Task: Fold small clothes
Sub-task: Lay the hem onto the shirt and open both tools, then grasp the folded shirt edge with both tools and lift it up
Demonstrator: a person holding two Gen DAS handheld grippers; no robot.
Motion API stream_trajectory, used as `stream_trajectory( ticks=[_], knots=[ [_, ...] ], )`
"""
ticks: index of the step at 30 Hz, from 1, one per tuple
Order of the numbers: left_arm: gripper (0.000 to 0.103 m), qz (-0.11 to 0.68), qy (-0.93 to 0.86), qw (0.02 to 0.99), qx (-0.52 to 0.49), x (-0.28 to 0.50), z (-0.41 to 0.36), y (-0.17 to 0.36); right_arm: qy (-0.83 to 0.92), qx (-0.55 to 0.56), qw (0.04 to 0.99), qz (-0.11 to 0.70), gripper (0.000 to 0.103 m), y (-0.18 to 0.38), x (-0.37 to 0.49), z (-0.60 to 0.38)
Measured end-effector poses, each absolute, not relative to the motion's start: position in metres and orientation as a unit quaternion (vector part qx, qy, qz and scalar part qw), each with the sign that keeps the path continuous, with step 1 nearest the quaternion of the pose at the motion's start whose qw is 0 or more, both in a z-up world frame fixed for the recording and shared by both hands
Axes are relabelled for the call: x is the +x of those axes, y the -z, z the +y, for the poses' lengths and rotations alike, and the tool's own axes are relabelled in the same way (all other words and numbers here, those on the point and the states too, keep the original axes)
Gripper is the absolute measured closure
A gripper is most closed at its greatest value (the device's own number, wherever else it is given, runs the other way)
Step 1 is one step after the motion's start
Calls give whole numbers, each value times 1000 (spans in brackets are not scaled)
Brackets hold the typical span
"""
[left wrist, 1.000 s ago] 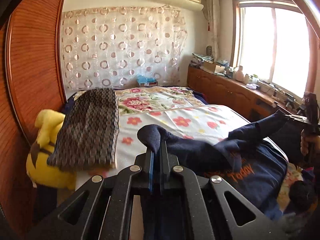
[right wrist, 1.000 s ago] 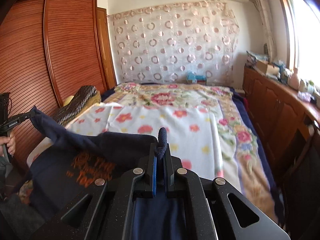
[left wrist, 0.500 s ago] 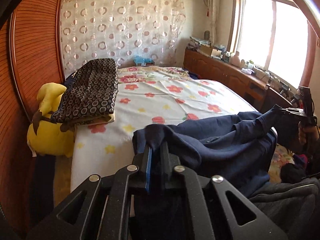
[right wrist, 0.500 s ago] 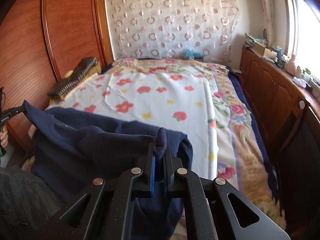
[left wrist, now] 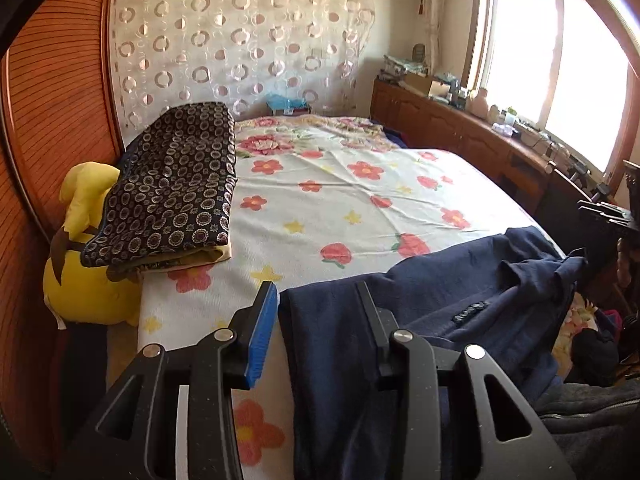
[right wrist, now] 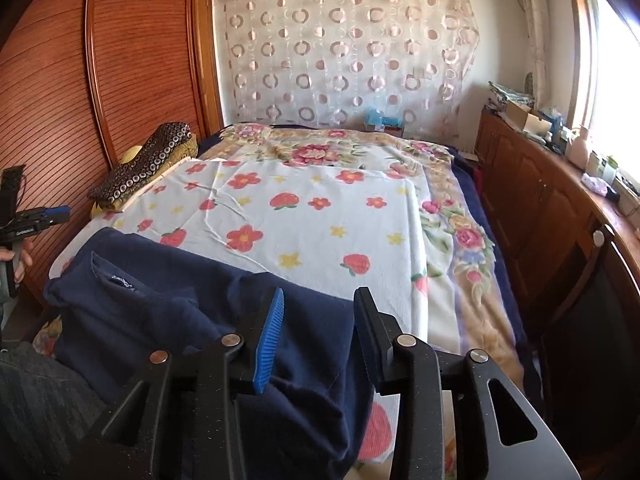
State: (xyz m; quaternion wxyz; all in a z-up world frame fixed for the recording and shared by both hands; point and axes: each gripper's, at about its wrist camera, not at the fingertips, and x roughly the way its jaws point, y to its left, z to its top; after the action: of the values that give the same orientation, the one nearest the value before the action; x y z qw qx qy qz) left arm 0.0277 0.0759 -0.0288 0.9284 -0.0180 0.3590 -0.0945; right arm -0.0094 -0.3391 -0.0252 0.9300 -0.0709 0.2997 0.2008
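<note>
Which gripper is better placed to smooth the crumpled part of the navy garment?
Left, probably. The bunched folds and label of the navy garment lie closer to the left gripper; the right gripper hangs over flatter cloth. Both jaws are opening, pressing nothing.

A small dark label (left wrist: 471,311) is sewn inside the neck of the navy garment (left wrist: 460,280); it carries pale lettering, too small and blurred to read in either wrist view. In the right wrist view the same label (right wrist: 122,281) shows a short white word that cannot be made out. The body of the left gripper (right wrist: 24,229), seen at that view's left edge, bears a line of small white print, also illegible.
</note>
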Motion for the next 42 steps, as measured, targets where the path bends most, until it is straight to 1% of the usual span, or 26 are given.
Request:
stream_trajectory(
  ticks=[9, 16, 18, 20, 21, 22, 24, 25, 29, 33, 36, 41, 42],
  knots=[
    [64, 433, 92, 897, -6, 75, 75, 77, -197, -70, 911, 356, 63, 79, 40, -325],
    [64, 458, 102, 883, -7, 81, 70, 92, -186, -76, 897, 394, 62, 93, 65, -324],
    [62, 462, 103, 881, -10, 81, 70, 97, -183, -79, 893, 404, 59, 94, 67, -324],
    [56, 462, 100, 881, -15, 83, 73, 97, -186, -82, 893, 402, 58, 94, 67, -323],
    [46, 462, 93, 882, -14, 84, 74, 98, -185, -83, 893, 403, 58, 93, 67, -323],
    [39, 461, 84, 883, -12, 85, 75, 98, -184, -85, 892, 404, 57, 92, 68, -322],
    [36, 459, 79, 885, -13, 86, 77, 99, -182, -90, 892, 404, 55, 92, 68, -320],
    [35, 459, 79, 885, -10, 86, 76, 99, -177, -95, 892, 405, 53, 91, 69, -319],
    [34, 456, 82, 886, -9, 86, 78, 99, -165, -96, 893, 407, 52, 91, 75, -319],
    [32, 451, 83, 889, -7, 85, 79, 100, -158, -88, 892, 414, 45, 95, 82, -323],
    [32, 448, 82, 890, -8, 85, 79, 100, -165, -71, 891, 416, 42, 98, 85, -328],
    [32, 451, 91, 888, -2, 86, 74, 100, -181, -78, 892, 408, 43, 99, 79, -326],
    [36, 454, 97, 886, 8, 87, 70, 100, -188, -82, 890, 407, 46, 99, 77, -323]
  ],
)
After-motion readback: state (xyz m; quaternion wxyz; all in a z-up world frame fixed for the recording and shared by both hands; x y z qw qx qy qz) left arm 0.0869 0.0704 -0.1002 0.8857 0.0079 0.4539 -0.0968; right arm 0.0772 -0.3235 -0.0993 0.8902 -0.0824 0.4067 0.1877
